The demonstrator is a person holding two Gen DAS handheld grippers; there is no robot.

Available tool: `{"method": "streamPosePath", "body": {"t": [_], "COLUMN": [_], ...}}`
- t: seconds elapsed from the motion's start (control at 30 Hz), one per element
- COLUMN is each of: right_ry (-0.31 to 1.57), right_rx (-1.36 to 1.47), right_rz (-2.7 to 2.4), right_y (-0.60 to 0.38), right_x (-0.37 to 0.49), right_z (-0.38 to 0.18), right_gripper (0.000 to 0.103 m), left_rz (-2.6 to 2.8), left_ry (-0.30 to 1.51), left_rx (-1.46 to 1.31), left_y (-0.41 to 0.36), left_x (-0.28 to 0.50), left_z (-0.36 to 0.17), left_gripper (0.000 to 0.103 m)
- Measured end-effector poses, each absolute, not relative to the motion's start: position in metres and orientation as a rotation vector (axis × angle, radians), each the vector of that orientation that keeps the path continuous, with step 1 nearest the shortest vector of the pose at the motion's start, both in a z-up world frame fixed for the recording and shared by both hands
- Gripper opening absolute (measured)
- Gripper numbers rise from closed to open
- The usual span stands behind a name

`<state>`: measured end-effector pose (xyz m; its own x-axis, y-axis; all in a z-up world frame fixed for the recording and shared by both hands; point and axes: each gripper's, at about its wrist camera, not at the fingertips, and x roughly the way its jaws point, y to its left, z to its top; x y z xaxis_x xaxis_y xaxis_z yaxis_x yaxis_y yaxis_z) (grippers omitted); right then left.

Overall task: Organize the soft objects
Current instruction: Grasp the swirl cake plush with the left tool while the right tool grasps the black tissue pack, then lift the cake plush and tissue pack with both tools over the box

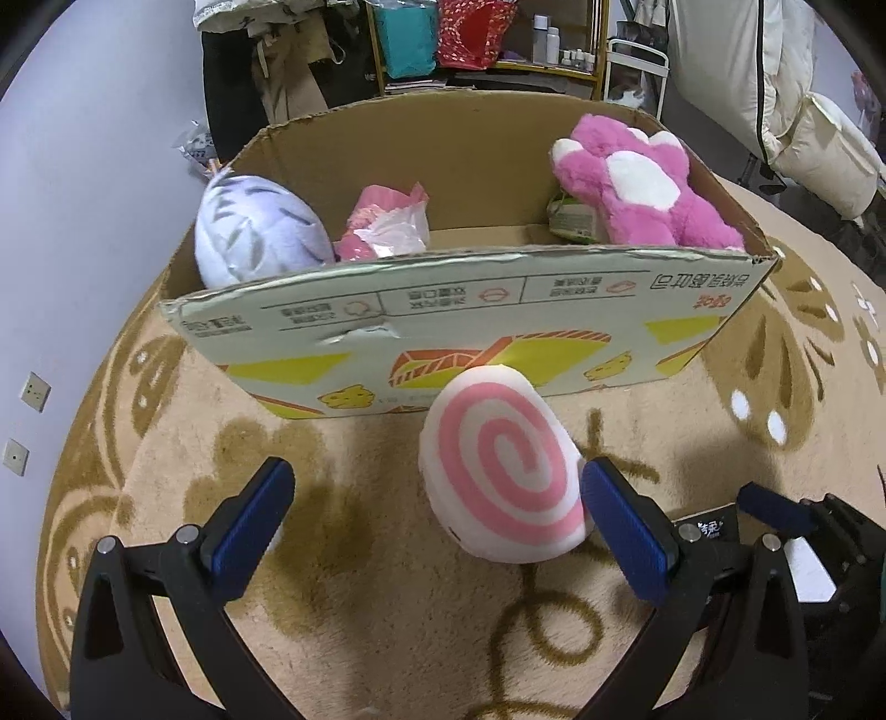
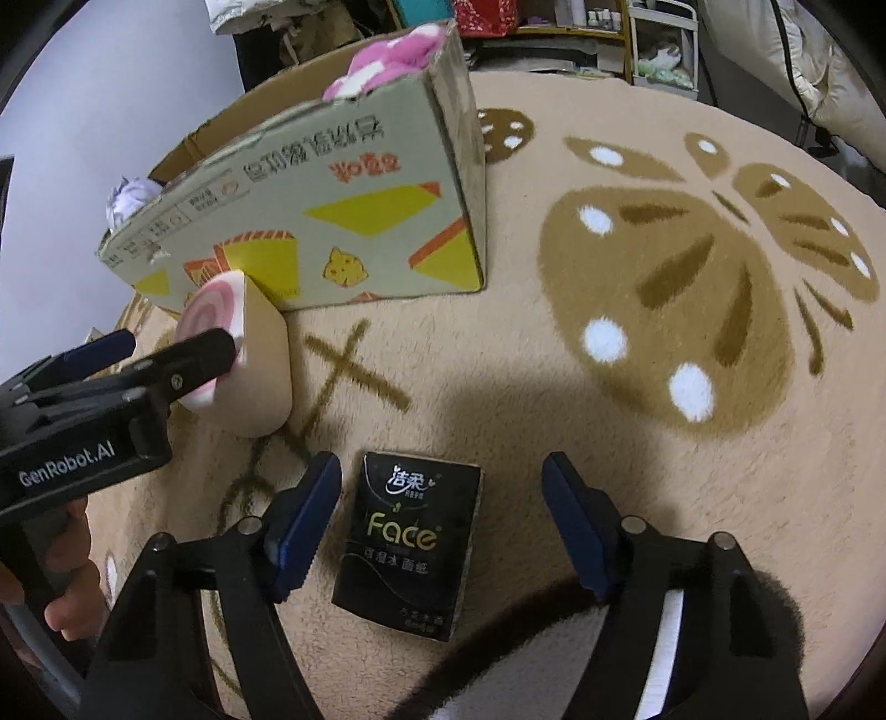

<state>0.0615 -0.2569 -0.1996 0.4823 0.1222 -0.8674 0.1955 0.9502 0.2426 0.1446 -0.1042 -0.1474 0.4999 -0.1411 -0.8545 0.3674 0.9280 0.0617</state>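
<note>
A pink-and-white swirl plush (image 1: pixel 501 465) stands on the rug just in front of the cardboard box (image 1: pixel 470 327). My left gripper (image 1: pixel 437 515) is open around it, and the plush sits close to the right pad (image 1: pixel 626 531). The same plush (image 2: pixel 243 354) shows in the right wrist view, with the left gripper (image 2: pixel 166 343) at its face. A black tissue pack (image 2: pixel 410 543) lies flat on the rug. My right gripper (image 2: pixel 440 526) is open over it, with a gap on each side. Inside the box are a lavender striped plush (image 1: pixel 260 232), a pink paw plush (image 1: pixel 637 183) and a pink wrapped item (image 1: pixel 382 221).
A beige round rug (image 2: pixel 664 387) with brown butterfly patterns covers the floor. A pale wall (image 1: pixel 83 221) rises to the left. Shelves with bags and bottles (image 1: pixel 470 39) stand behind the box, and white bedding (image 1: pixel 803 111) is at the right. A hand (image 2: pixel 61 581) holds the left gripper's handle.
</note>
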Motion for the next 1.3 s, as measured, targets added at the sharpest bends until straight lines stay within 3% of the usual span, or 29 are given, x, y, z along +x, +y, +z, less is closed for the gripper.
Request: {"method": "streamPosePath", "body": {"t": [0.3,0.37,0.63,0.83,1.0,1.2,1.3], "right_ry": [1.09,1.094,1.09,1.088,1.088,1.07,1.061], "right_rx": [0.298,0.29,0.287,0.285,0.276,0.283,0.294], "right_rz": [-0.047,-0.04,-0.037,-0.037,-0.036,-0.035,-0.045], "right_y": [-0.249,-0.245,-0.238,-0.242,-0.243,-0.24,-0.243], "right_x": [0.063,0.062,0.058,0.06,0.063,0.062,0.061], "right_z": [-0.204,-0.204,-0.205,-0.204,-0.2,-0.195,-0.193], "right_gripper": [0.065,0.054,0.053,0.052,0.051,0.051,0.051], "left_rz": [-0.315,-0.316,-0.327,-0.369,-0.416,-0.429,-0.424], "left_ry": [1.014,1.018,1.03,1.069,1.103,1.097,1.092], "left_rx": [0.28,0.285,0.287,0.251,0.21,0.202,0.217], "left_y": [-0.112,-0.113,-0.115,-0.118,-0.117,-0.118,-0.122], "left_x": [0.146,0.146,0.149,0.15,0.152,0.149,0.145], "left_z": [-0.152,-0.153,-0.16,-0.167,-0.174,-0.176,-0.174], "left_gripper": [0.102,0.102,0.099,0.087,0.062,0.04,0.033]}}
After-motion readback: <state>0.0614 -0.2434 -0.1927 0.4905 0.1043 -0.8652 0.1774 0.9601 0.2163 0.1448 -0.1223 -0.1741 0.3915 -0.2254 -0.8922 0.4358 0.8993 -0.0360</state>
